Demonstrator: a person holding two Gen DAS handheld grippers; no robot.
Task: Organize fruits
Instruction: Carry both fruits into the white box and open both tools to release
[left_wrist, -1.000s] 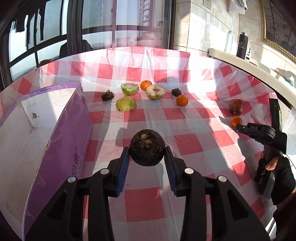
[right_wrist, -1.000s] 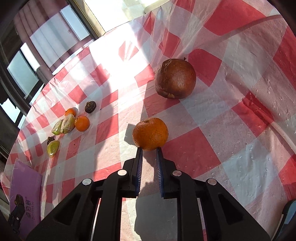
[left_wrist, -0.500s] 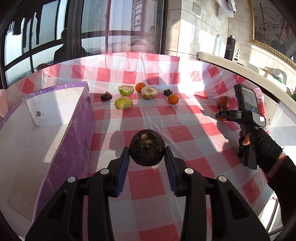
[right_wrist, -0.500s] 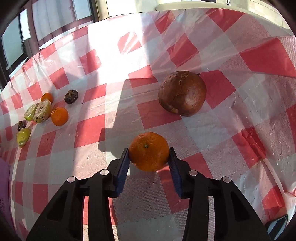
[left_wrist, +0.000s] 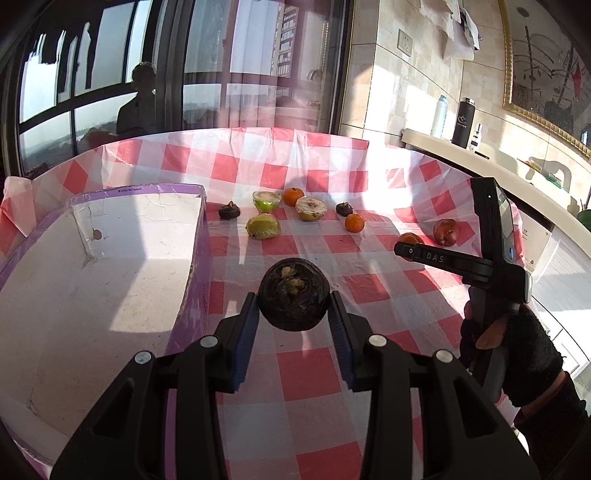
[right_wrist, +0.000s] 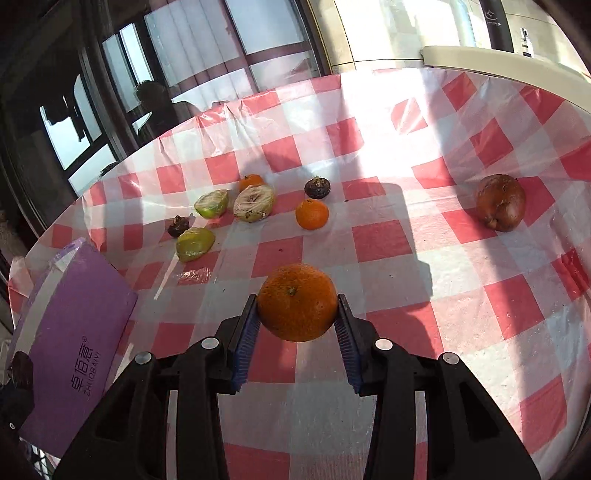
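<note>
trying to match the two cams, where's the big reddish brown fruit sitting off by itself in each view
Left wrist view: the reddish brown fruit lies on the checked cloth at far right, just beyond the right tongs.
Right wrist view: the same fruit is at the right edge, above centre, alone on the cloth.
Shared landmark: the loose orange beside a small dark fruit, left of it in both.

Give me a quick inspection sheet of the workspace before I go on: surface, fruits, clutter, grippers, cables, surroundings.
Surface: red-and-white checked tablecloth, wrinkled.
Job's things: purple box, open; loose oranges, cut green fruits, small dark fruits in a cluster; brown fruit apart.
Clutter: nothing seen.
Grippers: left gripper shut on dark round fruit; right gripper shut on orange.
Cables: nothing seen.
Surroundings: windows; counter with bottles.
</note>
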